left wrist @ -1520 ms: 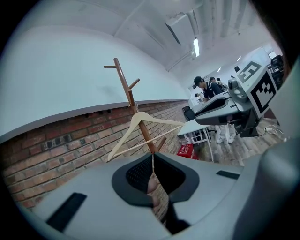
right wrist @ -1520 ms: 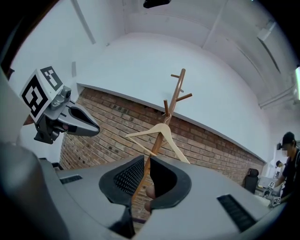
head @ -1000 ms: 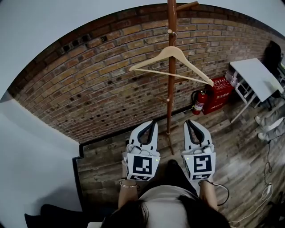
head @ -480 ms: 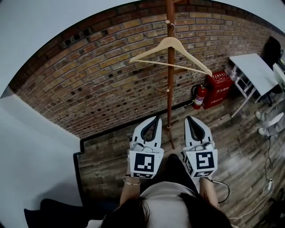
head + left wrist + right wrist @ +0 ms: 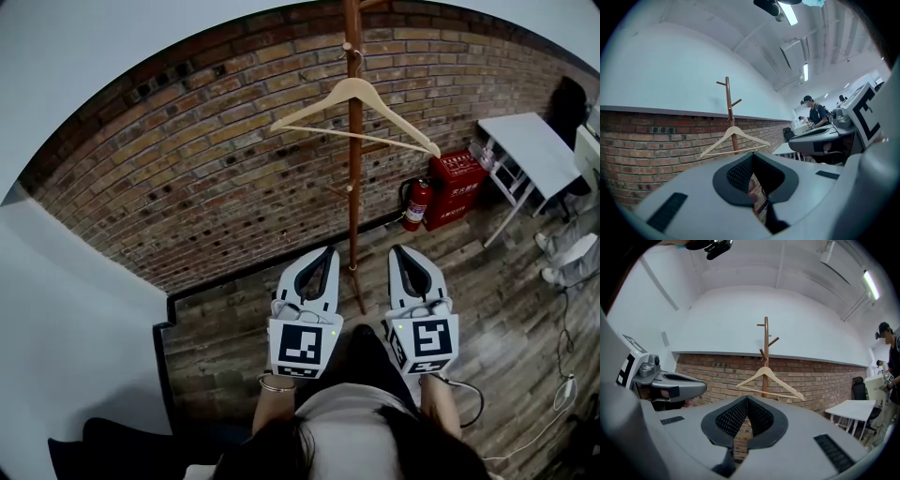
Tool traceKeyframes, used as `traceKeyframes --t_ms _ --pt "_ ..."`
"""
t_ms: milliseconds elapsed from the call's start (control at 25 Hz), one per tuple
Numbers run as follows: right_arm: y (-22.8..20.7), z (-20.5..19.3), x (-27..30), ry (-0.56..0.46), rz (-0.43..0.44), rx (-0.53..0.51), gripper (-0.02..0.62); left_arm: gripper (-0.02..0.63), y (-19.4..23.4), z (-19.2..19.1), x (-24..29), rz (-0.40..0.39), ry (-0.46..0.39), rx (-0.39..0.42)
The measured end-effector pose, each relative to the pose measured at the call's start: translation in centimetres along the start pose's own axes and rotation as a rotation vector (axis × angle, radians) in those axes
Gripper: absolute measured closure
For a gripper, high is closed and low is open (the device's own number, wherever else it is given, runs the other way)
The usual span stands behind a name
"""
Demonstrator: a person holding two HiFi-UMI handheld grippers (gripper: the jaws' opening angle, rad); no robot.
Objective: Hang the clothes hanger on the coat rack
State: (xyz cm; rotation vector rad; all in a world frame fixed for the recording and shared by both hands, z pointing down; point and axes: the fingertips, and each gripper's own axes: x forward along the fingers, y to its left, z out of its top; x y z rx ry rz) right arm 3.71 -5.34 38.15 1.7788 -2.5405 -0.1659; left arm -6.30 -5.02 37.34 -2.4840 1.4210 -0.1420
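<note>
The wooden clothes hanger (image 5: 354, 114) is hanging by its hook from a peg of the coat rack (image 5: 353, 216), which is standing before the brick wall (image 5: 187, 178), so the job is looking done to me. The person is holding the left tongs (image 5: 324, 253) and right tongs (image 5: 397, 253) level, well short of the rack. Both are pressed together and gripping nothing. I see nothing left to do.

place: office | signs: brick wall (image 5: 187, 187); white table (image 5: 530, 150); fire extinguisher (image 5: 413, 206) (strip lights (image 5: 871, 284) overhead)
</note>
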Motion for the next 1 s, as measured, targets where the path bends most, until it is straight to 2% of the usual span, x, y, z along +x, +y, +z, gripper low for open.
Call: traceKeyframes --t_ms 480,1000 --pt "-0.7 -0.1 -0.6 0.004 -0.009 -0.015 0.558 0.595 -1.0 0.2 0.0 -0.019 -0.004 -0.026" --pt "-1.6 -0.7 -0.8 -0.001 -0.011 -0.014 0.557 0.595 -2.1 0.0 1.0 -0.033 0.003 -0.013"
